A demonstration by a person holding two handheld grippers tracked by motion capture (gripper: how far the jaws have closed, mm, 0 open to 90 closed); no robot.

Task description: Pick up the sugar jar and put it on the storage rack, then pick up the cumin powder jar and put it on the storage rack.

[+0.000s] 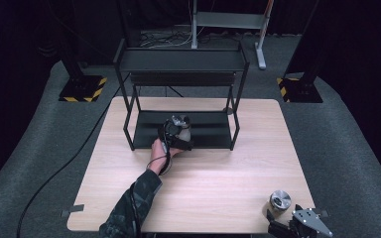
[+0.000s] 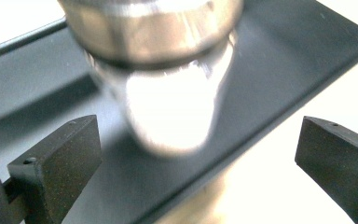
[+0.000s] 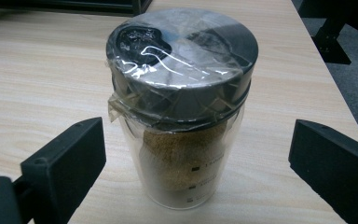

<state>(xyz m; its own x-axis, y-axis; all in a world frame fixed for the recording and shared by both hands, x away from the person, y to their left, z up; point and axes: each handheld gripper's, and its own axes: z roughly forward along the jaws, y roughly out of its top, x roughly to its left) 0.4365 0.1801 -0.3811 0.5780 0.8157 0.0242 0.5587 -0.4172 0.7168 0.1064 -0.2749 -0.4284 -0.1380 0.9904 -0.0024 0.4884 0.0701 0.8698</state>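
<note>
A shiny-lidded jar (image 1: 181,122) stands on the lower tier (image 1: 213,130) of a black rack. In the left gripper view this jar (image 2: 168,93) is close and blurred, on the black shelf (image 2: 279,60). My left gripper (image 2: 198,154) is open, with both pads well clear of its sides. A second clear jar (image 3: 182,93) with a grey lid under plastic wrap and brown contents stands upright on the table (image 3: 42,70). My right gripper (image 3: 196,158) is open on either side of it without touching. From above, that jar (image 1: 280,200) is at the front right corner by the right gripper (image 1: 279,218).
The two-tier black rack (image 1: 178,59) stands at the back middle of the wooden table (image 1: 203,173). A person's left arm (image 1: 139,198) reaches in from the bottom edge. A cable (image 1: 69,163) trails off the table's left side over grey floor.
</note>
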